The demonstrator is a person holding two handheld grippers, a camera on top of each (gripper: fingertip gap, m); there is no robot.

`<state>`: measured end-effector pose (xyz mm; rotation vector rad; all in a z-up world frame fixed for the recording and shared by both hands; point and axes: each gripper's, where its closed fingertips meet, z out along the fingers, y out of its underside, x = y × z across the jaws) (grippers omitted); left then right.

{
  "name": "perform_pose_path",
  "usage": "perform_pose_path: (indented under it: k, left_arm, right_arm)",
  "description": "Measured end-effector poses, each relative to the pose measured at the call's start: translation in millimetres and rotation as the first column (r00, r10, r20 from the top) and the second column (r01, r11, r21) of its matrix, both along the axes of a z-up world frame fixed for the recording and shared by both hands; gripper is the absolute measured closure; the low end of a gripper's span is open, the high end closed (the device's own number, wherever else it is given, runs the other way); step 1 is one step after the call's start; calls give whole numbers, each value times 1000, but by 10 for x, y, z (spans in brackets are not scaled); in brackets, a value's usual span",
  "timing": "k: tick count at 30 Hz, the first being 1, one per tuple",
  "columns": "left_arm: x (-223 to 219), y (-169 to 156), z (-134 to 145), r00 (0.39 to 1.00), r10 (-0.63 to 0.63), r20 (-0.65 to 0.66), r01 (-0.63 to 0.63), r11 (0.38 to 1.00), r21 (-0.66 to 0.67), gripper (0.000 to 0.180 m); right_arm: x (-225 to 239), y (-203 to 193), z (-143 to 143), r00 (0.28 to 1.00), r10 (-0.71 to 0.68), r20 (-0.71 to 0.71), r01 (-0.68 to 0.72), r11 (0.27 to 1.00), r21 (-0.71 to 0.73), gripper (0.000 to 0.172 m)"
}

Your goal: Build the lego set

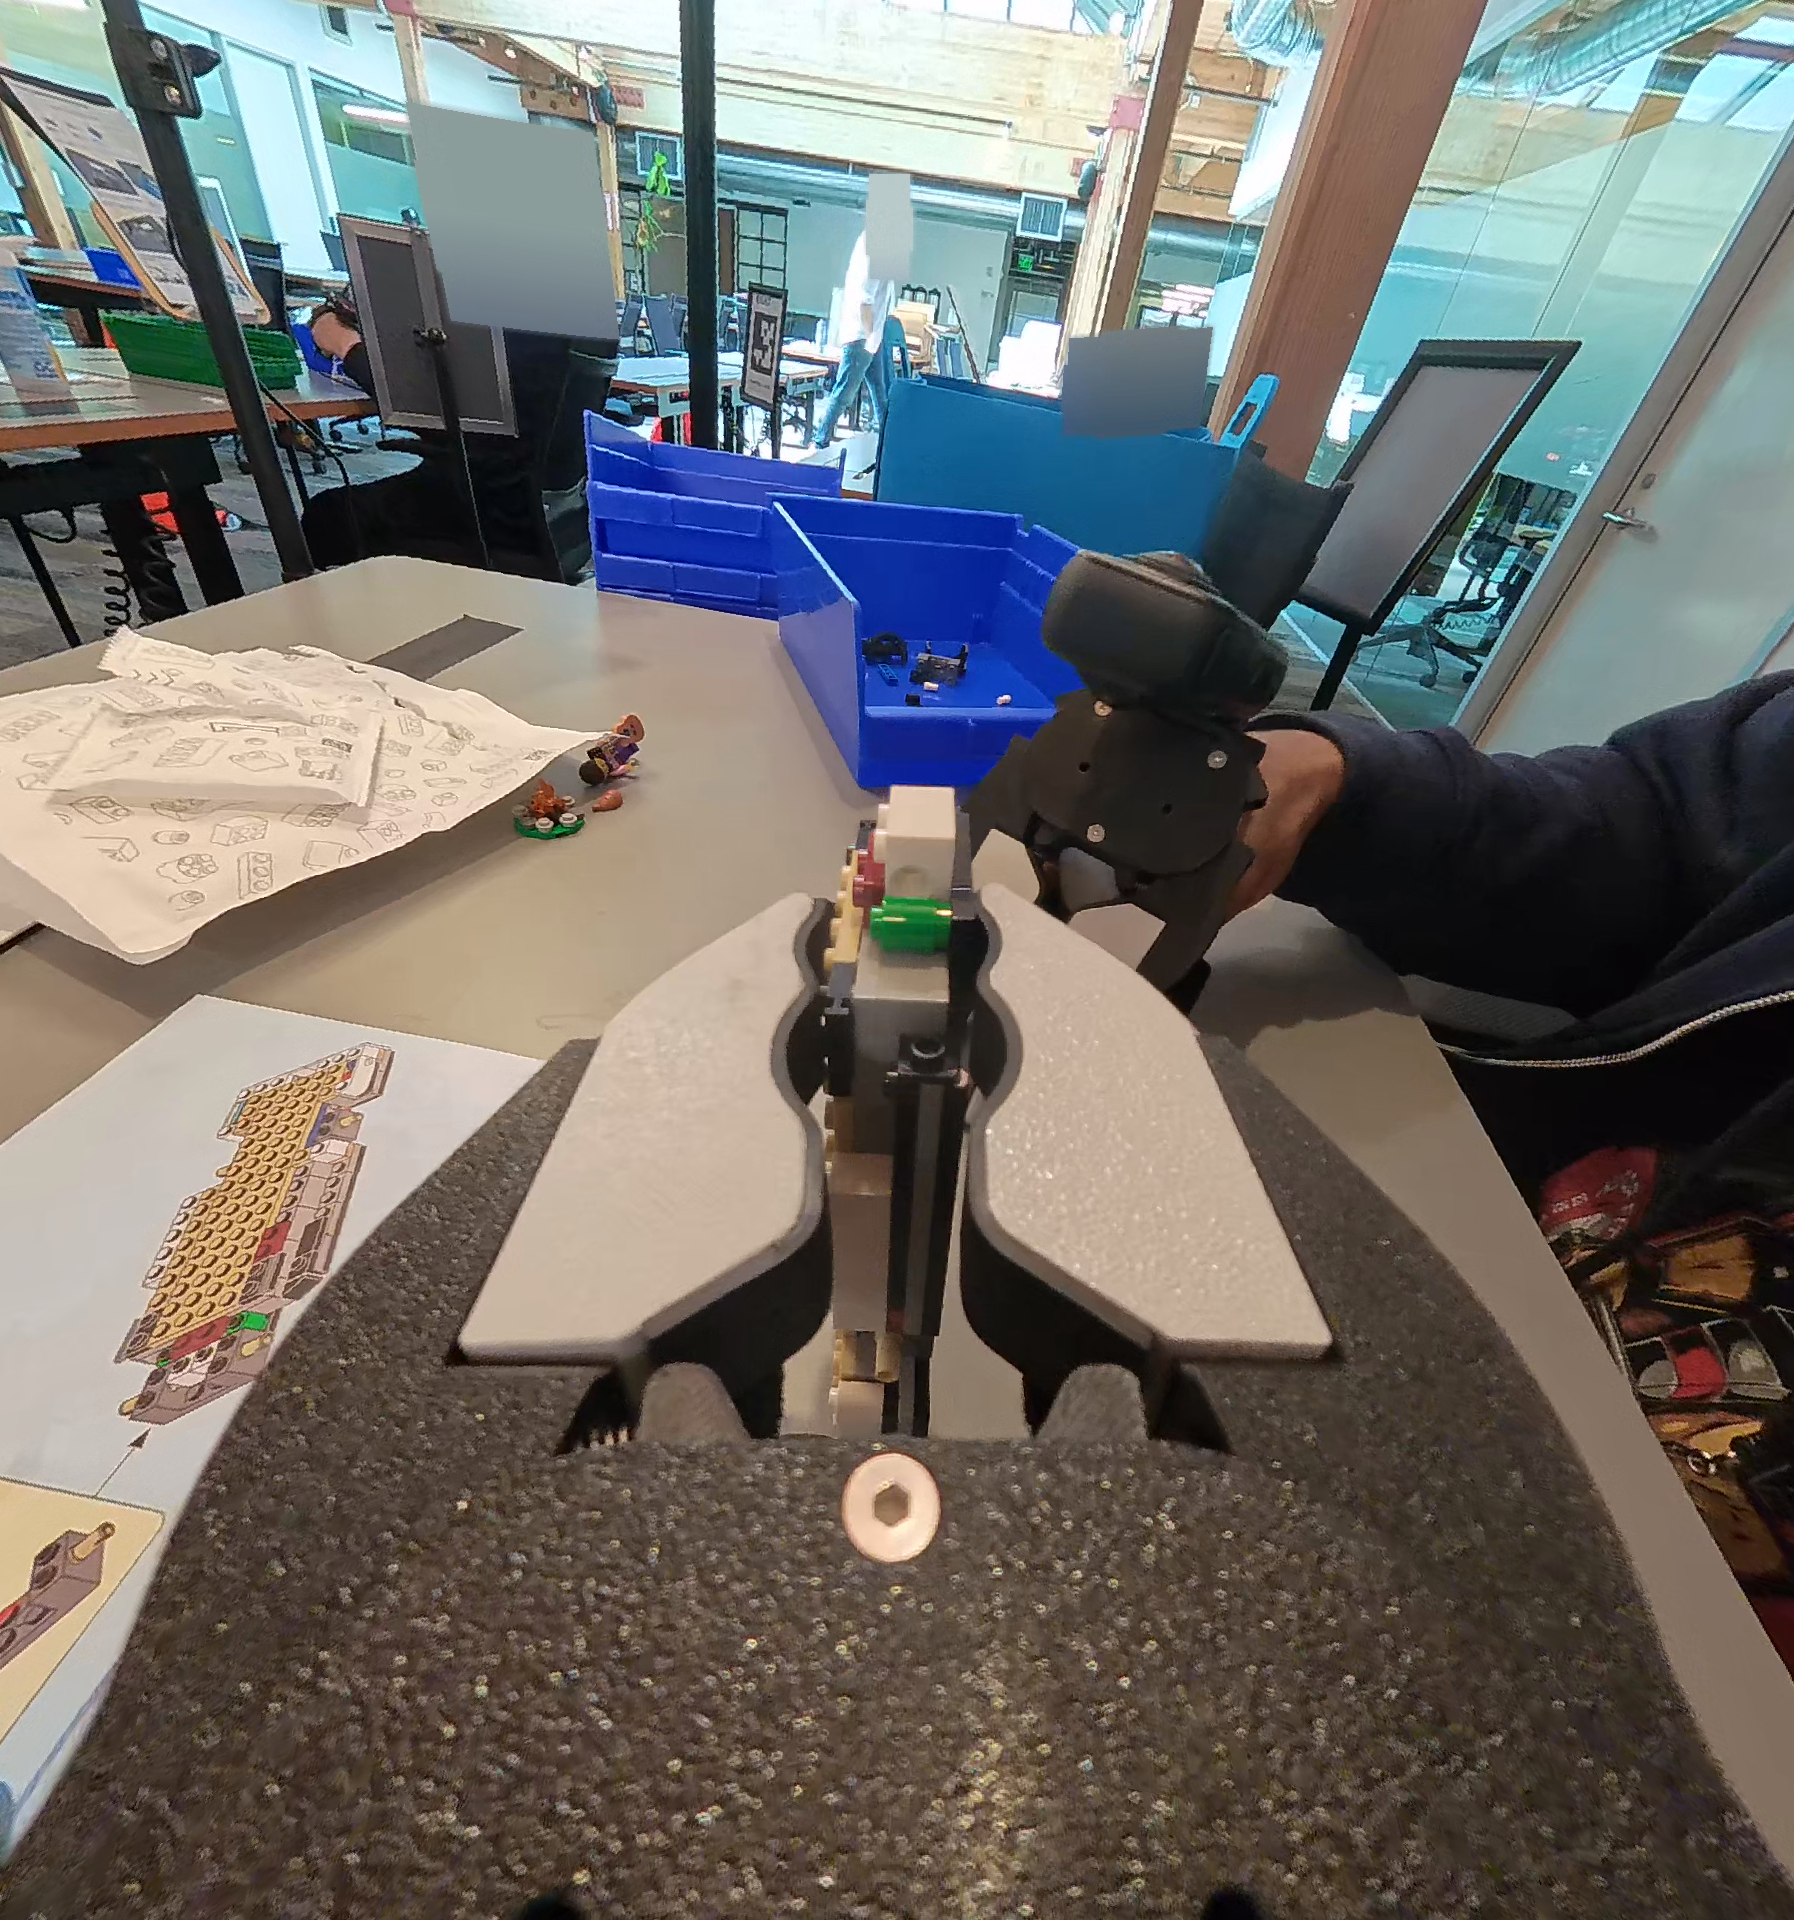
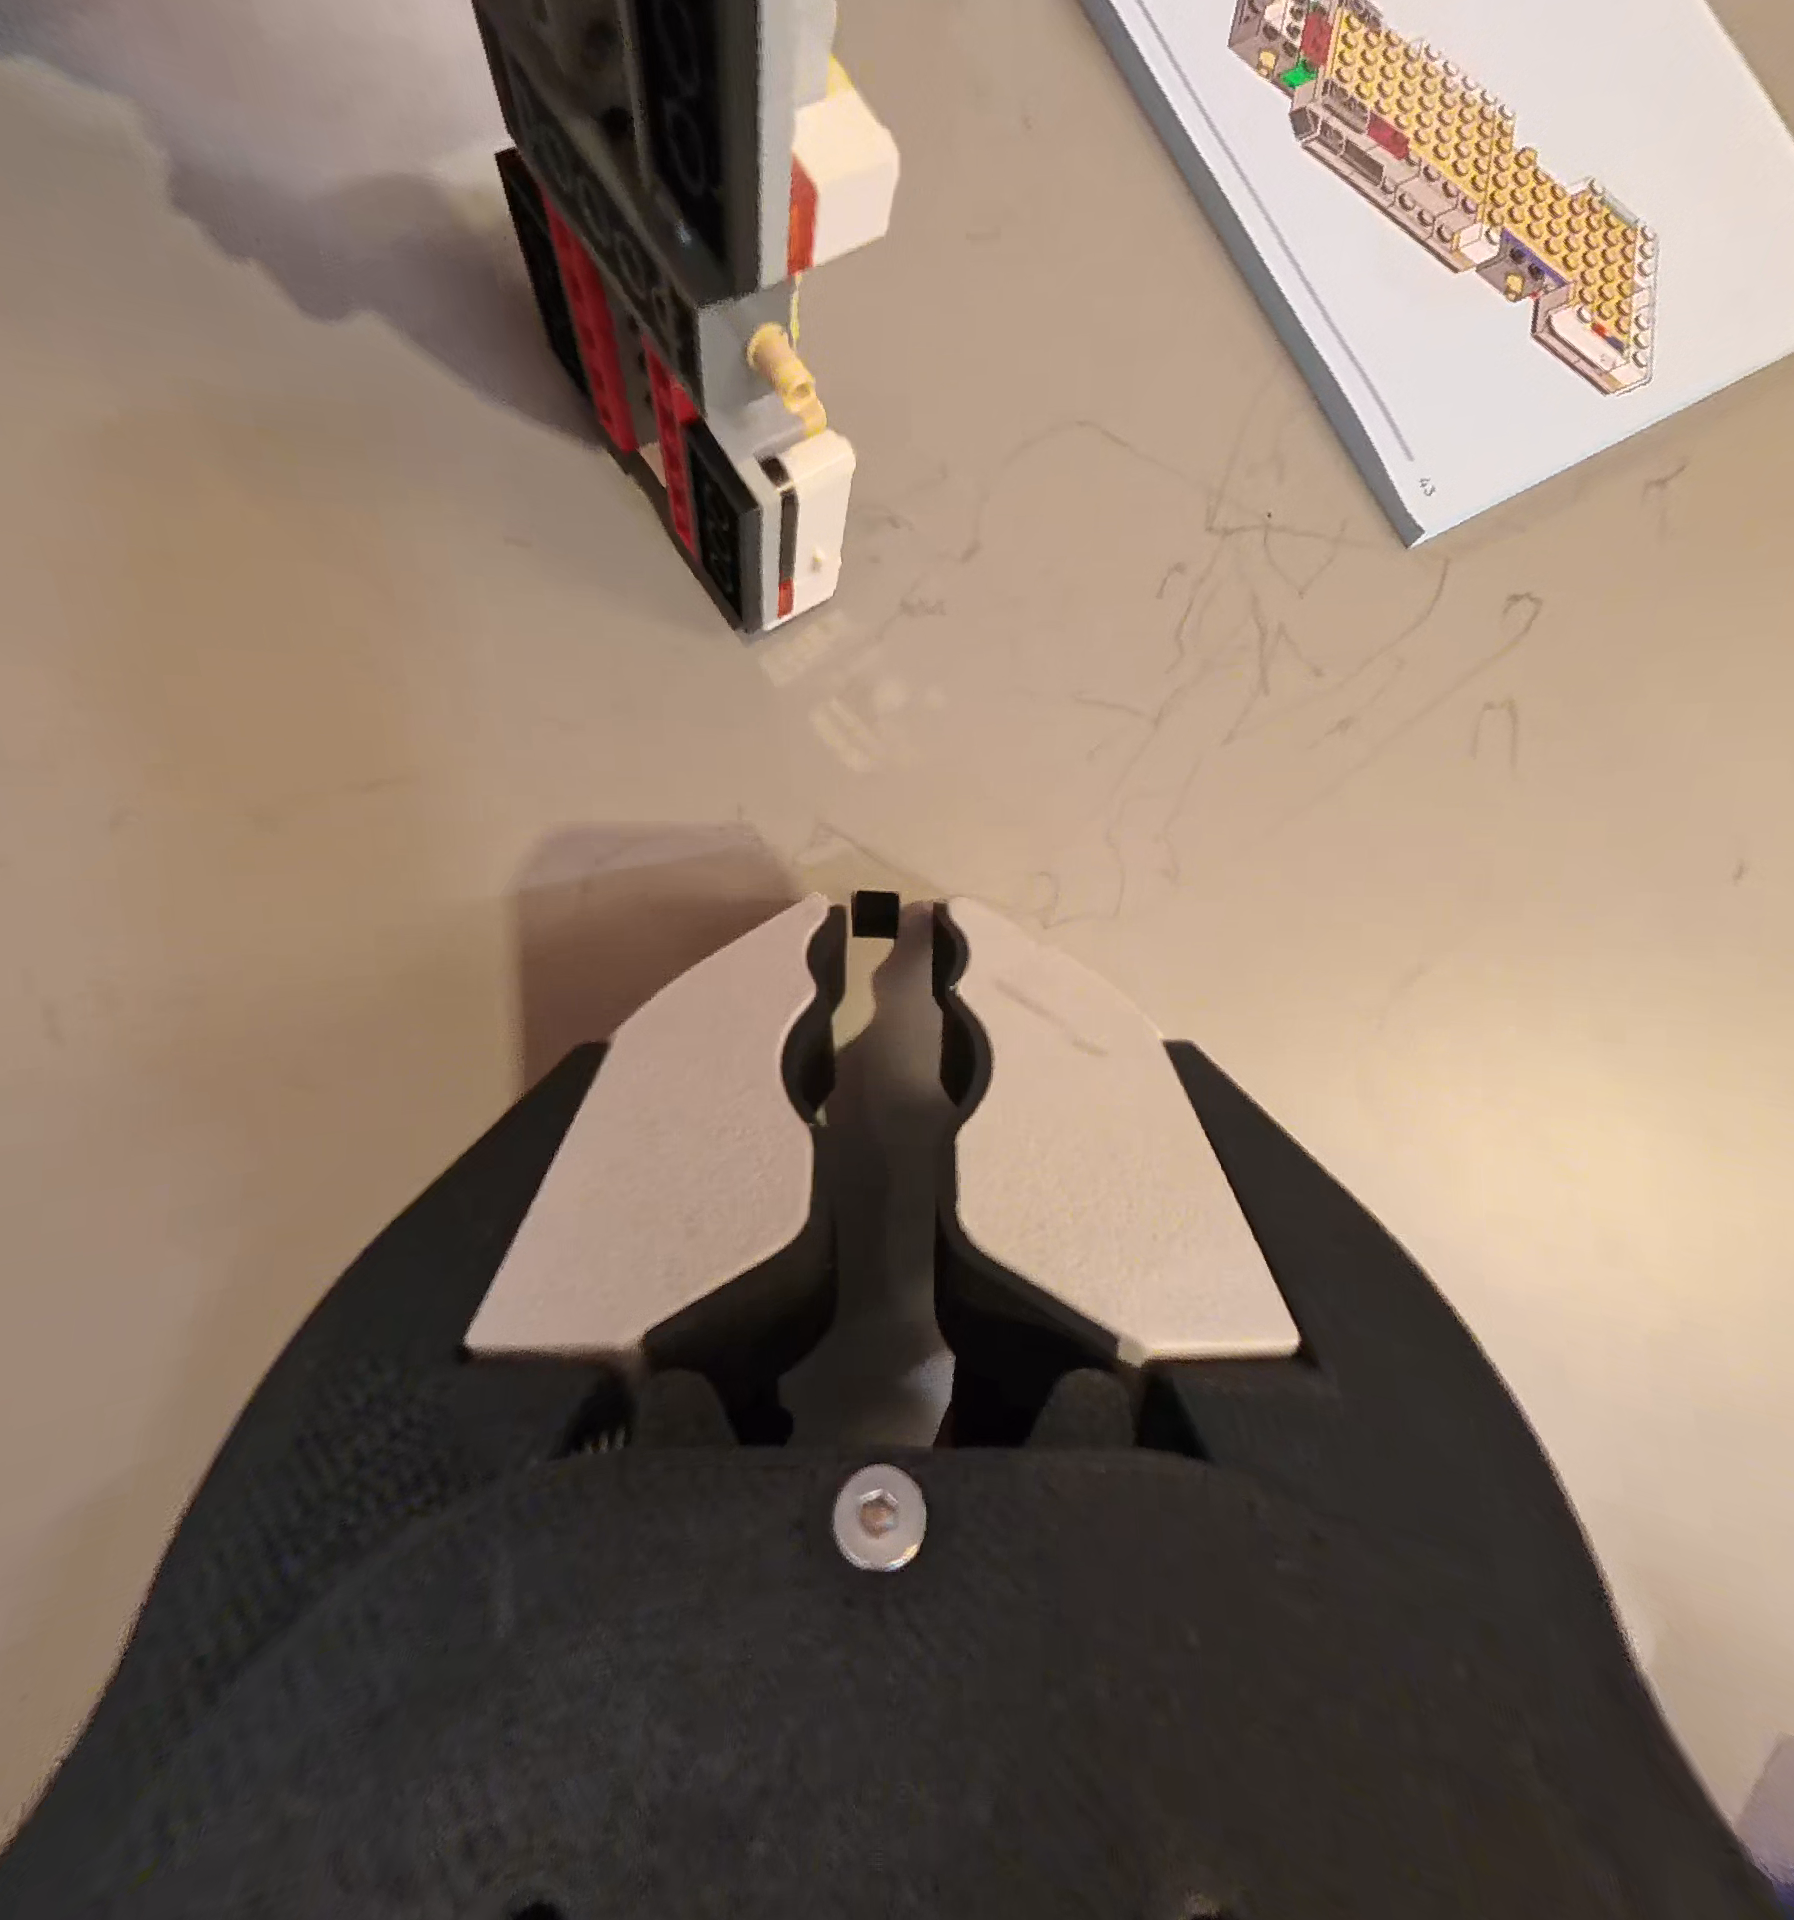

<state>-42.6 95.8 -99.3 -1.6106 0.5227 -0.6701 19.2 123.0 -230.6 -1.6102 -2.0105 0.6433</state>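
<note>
Left wrist view: left gripper [image 1: 893, 935] clamps a brick assembly [image 1: 898, 997] above the grey surface [image 1: 519, 914]; blue bins [image 1: 820, 603], booklet [image 1: 93, 1195], open office behind. Right wrist view: right gripper [image 2: 885, 920] released around a small black piece [image 2: 874, 914] on the scuffed surface.

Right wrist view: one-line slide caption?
Right gripper jaws open around a tiny black piece on the table, brick assembly and instruction booklet beyond.
</note>
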Motion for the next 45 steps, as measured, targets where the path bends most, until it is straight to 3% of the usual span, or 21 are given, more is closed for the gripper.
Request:
perform_pose_path:
  k: [2,11,19,23,45]
  left_arm:
    - [5,-5,1,1000,-9,7,9,1000,-1,157]
    - [18,-25,-8,998,-45,41,45,999,4,157]
    - [71,-83,60,994,-89,59,86,995,47,157]
    - [92,-105,82,993,-102,64,98,993,59,157]
    - [131,-129,93,992,-118,53,115,991,70,157]
  right_arm:
    - [-5,-9,-6,1000,16,5,-16,1000,-9,164]
    - [-44,-37,216,995,45,-90,-55,991,-119,164]
    - [-208,-219,1251,923,152,-354,-184,981,-59,164]
    - [-309,-322,1520,898,214,-385,-232,973,-2,164]
    - [-433,-396,1472,907,264,-328,-272,962,22,164]
